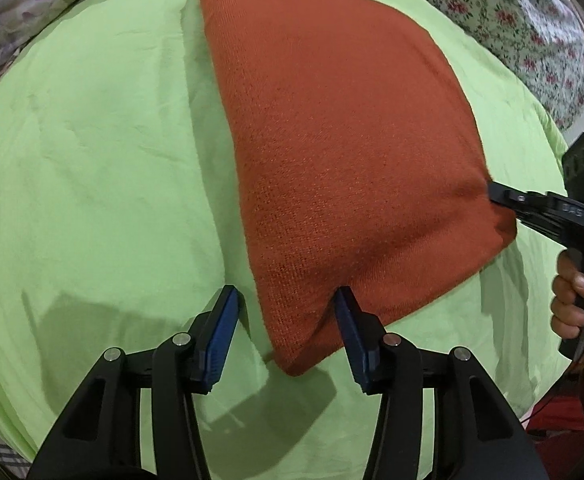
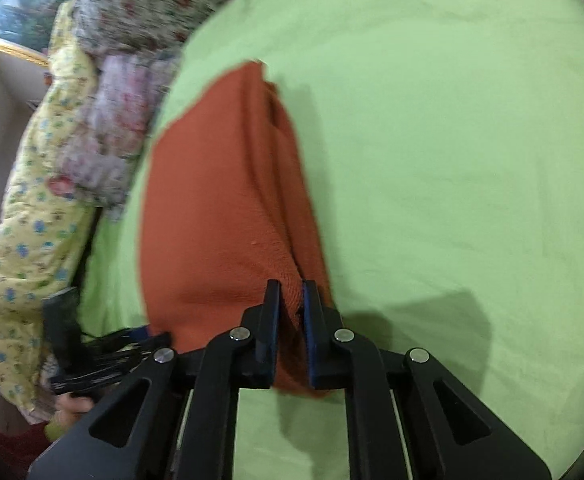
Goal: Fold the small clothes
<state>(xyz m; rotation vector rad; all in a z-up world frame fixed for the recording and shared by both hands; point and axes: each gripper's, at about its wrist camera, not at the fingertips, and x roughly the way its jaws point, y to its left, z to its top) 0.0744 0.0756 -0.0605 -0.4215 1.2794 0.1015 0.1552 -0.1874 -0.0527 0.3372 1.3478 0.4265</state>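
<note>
Left tongs [image 1: 285, 300] stand spread over the near corner of the rust-orange knitted garment [image 1: 348, 152], already folded in layers on the lime-green bedsheet [image 1: 91, 168]; right tongs [image 2: 292, 292] pinch its edge. Probably one fold remains.

I am looking at a rust-orange knitted garment [image 1: 352, 168] lying on a plain lime-green sheet [image 1: 91, 168]. My left gripper [image 1: 287, 308] is showing black arms and blue pads [image 1: 221, 328], with silver rivets catching the light. My right gripper [image 2: 292, 300] is wearing the same black, one pad blue [image 2: 311, 320], the other looking dark. A white quilt [image 1: 532, 28] is showing small red flowers with green leaves. A yellow quilt [image 2: 23, 240] is showing little blue flowers.
</note>
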